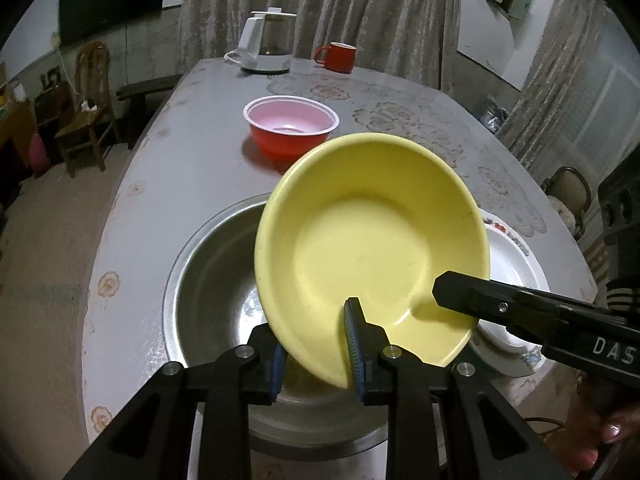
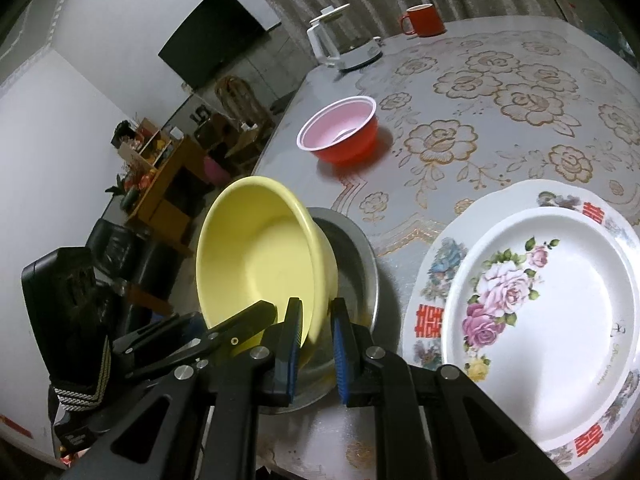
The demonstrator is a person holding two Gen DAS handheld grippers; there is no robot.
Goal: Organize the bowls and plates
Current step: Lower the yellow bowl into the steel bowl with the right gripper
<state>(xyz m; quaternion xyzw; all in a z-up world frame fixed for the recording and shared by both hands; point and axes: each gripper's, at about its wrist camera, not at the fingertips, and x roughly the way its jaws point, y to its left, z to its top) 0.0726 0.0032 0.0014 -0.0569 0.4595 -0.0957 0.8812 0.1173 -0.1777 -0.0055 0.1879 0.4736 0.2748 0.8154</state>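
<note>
You hold the round yellow plastic bowl (image 1: 372,240) tilted above the steel basin (image 1: 212,280); left tool (image 1: 316,354) and right tool (image 2: 316,350) both clamp its rim.

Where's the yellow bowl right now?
The yellow bowl is tilted above the steel basin, gripped at its near rim by both the left gripper and right gripper, left of the floral plates.

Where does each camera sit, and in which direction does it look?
Left wrist: on the left gripper, looking down its fingers at the yellow bowl it clamps, over the steel basin; a fingertip shows lower right.
Right wrist: on the right gripper, also clamping the bowl's rim, floral plate to its right; no hand visible.
Shared: yellow bowl, basin, red bowl, kettle, red mug, and each other's gripper.
</note>
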